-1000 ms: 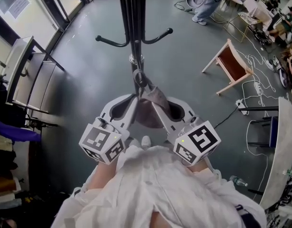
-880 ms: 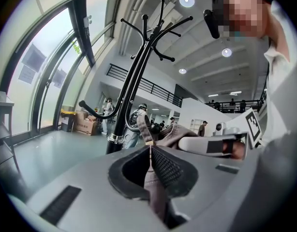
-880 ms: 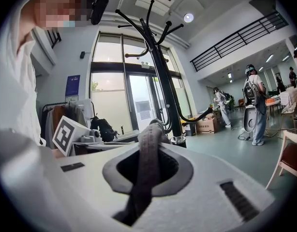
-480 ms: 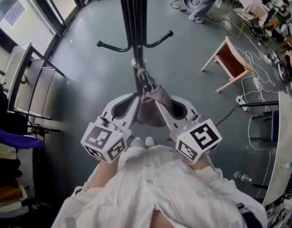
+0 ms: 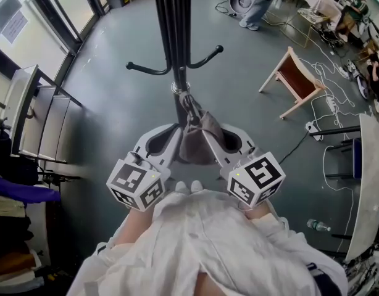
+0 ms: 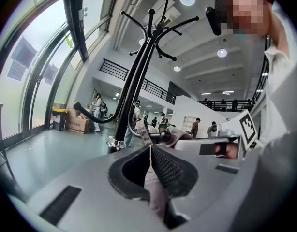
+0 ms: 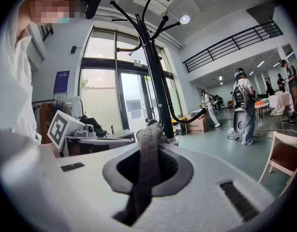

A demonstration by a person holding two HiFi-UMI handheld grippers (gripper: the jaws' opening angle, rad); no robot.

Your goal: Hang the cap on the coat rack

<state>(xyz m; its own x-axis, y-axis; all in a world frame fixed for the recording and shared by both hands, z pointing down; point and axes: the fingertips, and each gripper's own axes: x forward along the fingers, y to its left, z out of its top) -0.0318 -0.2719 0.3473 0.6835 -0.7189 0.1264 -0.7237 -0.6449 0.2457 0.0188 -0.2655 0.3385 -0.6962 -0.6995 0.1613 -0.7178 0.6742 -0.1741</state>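
A grey-brown cap [image 5: 199, 137] hangs between both grippers, just below the black coat rack [image 5: 174, 23]. My left gripper [image 5: 179, 128] is shut on the cap's fabric [image 6: 155, 190], pinched between its black pads. My right gripper [image 5: 203, 131] is shut on the cap's band [image 7: 147, 161], which runs up through its jaws. The cap's top edge sits by a short low hook [image 6: 165, 137] near the pole's metal ring [image 5: 179, 89]; I cannot tell whether it is over the hook. Two longer hooks [image 5: 146, 68] curve outward above. In the right gripper view the rack [image 7: 155, 76] rises just behind the band.
A wooden chair [image 5: 297, 82] lies tipped on the grey floor to the right, with cables beyond it. A white table edge [image 5: 365, 184] runs down the right side. Metal frames [image 5: 35, 110] stand at the left. A person [image 5: 254, 5] stands at the back.
Both grippers and the cap have come slightly closer to the rack's pole. Both grips are unchanged.
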